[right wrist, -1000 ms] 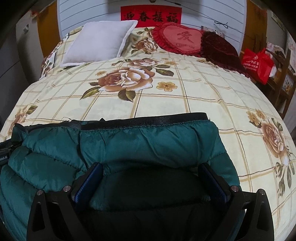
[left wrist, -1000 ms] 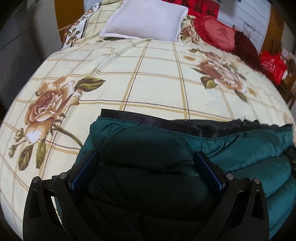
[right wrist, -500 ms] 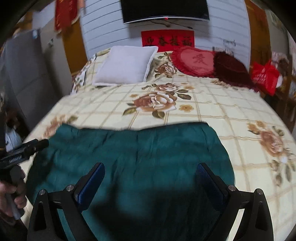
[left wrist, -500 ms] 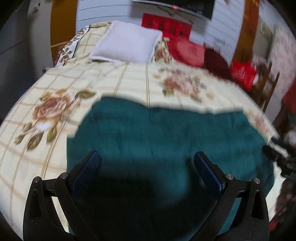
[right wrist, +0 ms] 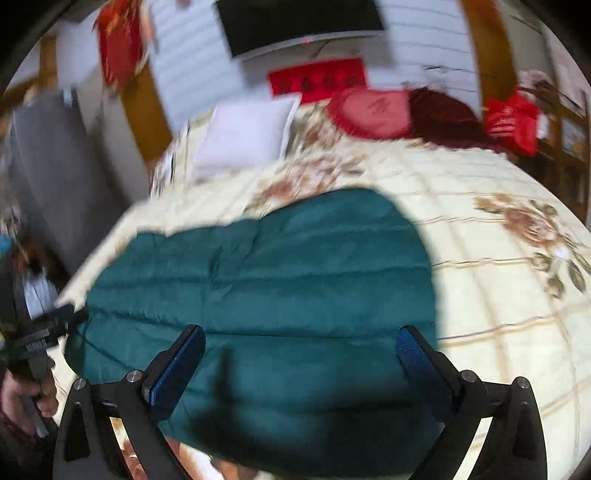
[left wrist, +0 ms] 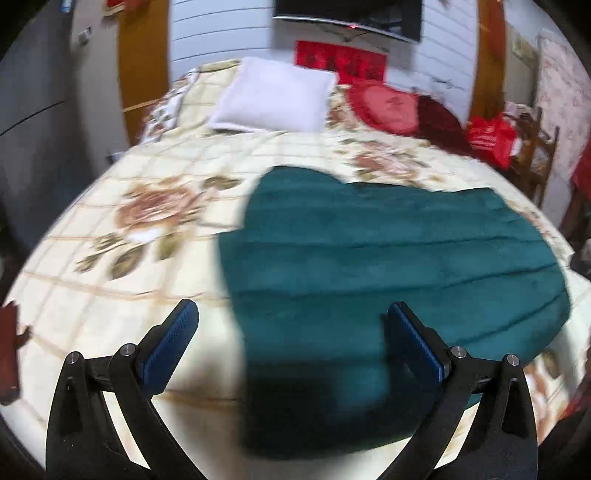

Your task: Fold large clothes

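In the left wrist view, the left tool (left wrist: pixel 291 339) has its two blue-padded fingers (left wrist: pixel 170 343) spread wide apart with nothing between them; it is raised above the bed (left wrist: pixel 110 280) and touches no cloth. The dark green padded garment (left wrist: pixel 399 258) lies folded flat on the floral, checked bedspread, near the foot edge of the bed and toward its right side, with its quilted seams running across. A white pillow (left wrist: pixel 275 94) sits at the head edge, with a red round cushion (left wrist: pixel 384 101) just beside it and a dark red cushion (left wrist: pixel 439 122) beyond that. A red bag (left wrist: pixel 491 136) is off the right edge of the bed, and a dark screen (left wrist: pixel 347 14) hangs on the wall above. The picture is blurred. In the right wrist view, the right tool (right wrist: pixel 301 363) is likewise wide open and empty, held above the garment (right wrist: pixel 280 280), which here lies across the foot part of the bed (right wrist: pixel 509 332) toward its left side. At the left border a hand (right wrist: pixel 22 395) grips the handle of the other tool, whose black tip is just beside the garment's left end. The white pillow (right wrist: pixel 243 136) and red cushion (right wrist: pixel 373 110) sit at the head edge.
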Demonstrator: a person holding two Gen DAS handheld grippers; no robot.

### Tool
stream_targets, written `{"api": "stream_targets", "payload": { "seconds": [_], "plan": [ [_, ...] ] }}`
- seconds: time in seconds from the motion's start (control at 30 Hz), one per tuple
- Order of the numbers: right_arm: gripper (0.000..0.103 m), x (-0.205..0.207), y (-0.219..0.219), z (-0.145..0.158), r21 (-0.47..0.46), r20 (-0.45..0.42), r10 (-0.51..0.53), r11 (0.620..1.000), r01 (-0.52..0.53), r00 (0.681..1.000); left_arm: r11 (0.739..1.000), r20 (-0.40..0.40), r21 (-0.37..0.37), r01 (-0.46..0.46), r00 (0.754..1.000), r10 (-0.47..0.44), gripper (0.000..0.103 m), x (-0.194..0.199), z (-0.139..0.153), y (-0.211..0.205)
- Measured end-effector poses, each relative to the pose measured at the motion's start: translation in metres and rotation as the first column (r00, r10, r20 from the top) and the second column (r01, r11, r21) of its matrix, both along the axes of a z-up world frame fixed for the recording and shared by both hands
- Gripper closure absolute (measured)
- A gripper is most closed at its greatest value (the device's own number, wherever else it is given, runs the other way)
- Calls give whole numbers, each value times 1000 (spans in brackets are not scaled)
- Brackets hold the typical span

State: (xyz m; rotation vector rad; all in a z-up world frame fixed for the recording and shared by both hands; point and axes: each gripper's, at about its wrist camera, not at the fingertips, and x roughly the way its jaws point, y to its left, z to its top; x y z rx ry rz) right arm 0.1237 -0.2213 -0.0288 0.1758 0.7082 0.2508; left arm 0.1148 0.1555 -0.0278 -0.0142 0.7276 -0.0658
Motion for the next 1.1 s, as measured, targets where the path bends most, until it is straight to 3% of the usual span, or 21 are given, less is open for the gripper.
{"api": "stream_targets", "payload": {
  "seconds": [0.13,0.27,0.33,0.53,0.6,0.63,0.73,0.83,0.93,1.1],
  "plan": [
    [0,2,-54,-3,88,-24,-38,995,40,999,991,-63,-113,-76,996,70,1,14,-9,42],
    [0,15,-77,-9,176,-47,-30,984,38,998,965,-127,-261,-8,992,-26,0,43,-14,45],
    [0,26,-80,-14,212,-67,-23,977,37,997,959,-173,-279,-42,985,-8,1,57,-25,43],
    [0,36,-58,-30,125,-146,34,992,-16,989,925,-220,-378,-37,974,-51,0,80,-40,51],
    [0,39,-49,-37,64,-175,40,998,-29,984,900,-244,-436,-29,966,-87,0,89,-47,58],
    [0,41,-47,-41,47,-191,39,998,-30,981,901,-234,-432,-22,968,-89,0,92,-47,59],
    [0,45,-59,-50,117,-226,40,993,-13,973,922,-229,-386,15,967,-112,0,94,-45,50],
    [0,47,-79,-53,227,-237,34,974,22,971,907,-220,-419,44,964,-149,1,93,-44,52],
    [0,43,-101,-53,344,-218,31,938,47,976,902,-190,-419,102,962,-197,11,95,-42,48],
    [0,59,-118,-65,451,-217,53,891,52,975,913,-149,-373,163,961,-232,25,93,-35,38]
  ]
}}
